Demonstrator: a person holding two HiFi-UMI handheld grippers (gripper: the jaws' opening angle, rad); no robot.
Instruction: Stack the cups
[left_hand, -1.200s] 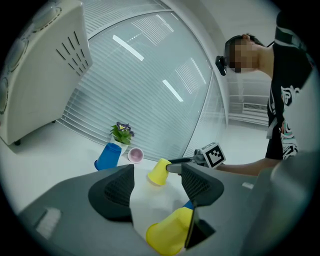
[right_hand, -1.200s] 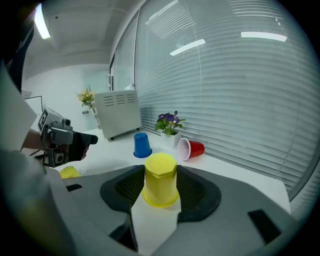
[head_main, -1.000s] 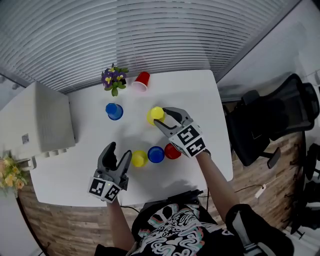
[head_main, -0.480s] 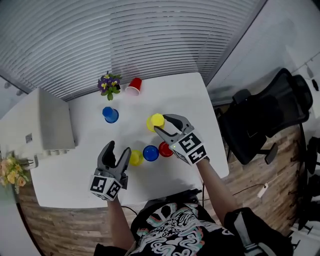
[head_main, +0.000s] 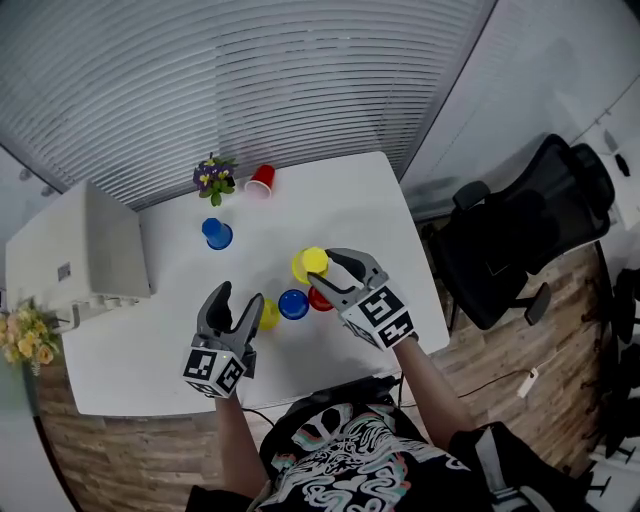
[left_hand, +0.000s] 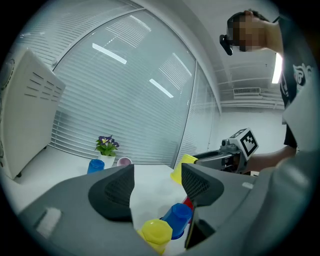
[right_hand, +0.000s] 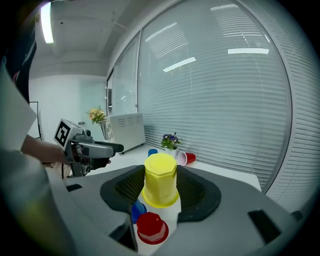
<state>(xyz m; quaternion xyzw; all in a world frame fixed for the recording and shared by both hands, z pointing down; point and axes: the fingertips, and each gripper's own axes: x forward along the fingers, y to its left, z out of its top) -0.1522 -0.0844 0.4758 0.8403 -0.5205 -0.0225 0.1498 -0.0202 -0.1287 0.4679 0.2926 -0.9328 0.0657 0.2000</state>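
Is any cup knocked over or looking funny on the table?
Yes, one. The red cup beside the flower pot, at the far edge of the table, lies on its side with its open mouth showing. The blue cup near it stands upside down. Nothing looks spilled or broken.

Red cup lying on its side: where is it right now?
In the head view the red cup lies near the table's far edge, just right of the flower pot.
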